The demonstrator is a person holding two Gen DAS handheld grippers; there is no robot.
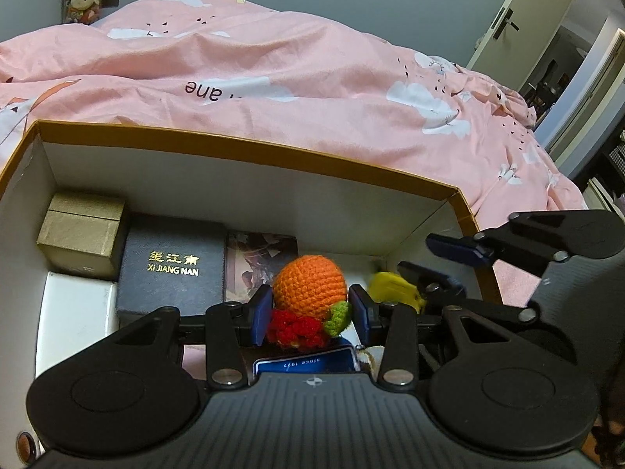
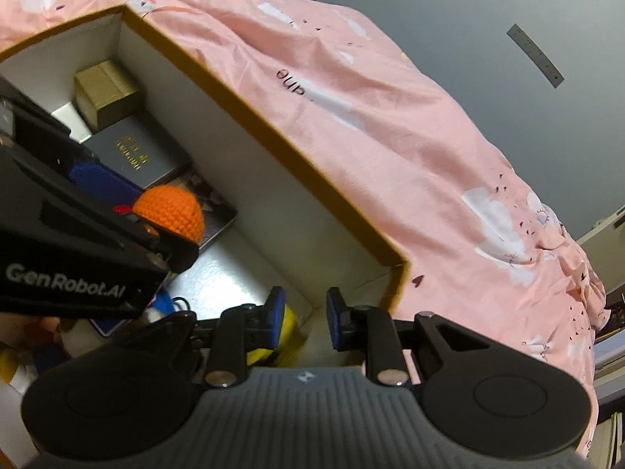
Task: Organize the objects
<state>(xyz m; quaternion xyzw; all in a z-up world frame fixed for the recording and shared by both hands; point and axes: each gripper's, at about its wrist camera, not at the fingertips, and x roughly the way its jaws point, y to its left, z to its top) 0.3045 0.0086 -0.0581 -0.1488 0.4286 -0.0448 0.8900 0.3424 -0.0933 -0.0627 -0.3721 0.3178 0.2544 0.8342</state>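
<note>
Crocheted orange ball (image 1: 310, 287) with red and green trim sits clamped in left hand-held gripper (image 1: 311, 314); right (image 2: 304, 319) gapes empty.

The orange toy (image 1: 309, 288) was rough crocheted yarn. The box (image 1: 250, 179) looked like smooth matt cardboard, the duvet (image 1: 297, 90) soft wrinkled cotton cloth. The dark case (image 1: 172, 262) had a fine-grained matt cover with glossy gold lettering.

- The round orange crocheted toy (image 2: 172, 215) is half hidden behind the black left gripper body (image 2: 70, 250) in the right wrist view.
- The small yellow object (image 1: 392, 287) is blurred and partly covered by the right gripper (image 1: 441, 264); what it is cannot be told.
- The blue card reading "since 1977" (image 1: 304, 363) is mostly covered.
- The flat white box (image 1: 76, 312) is hidden below.
</note>
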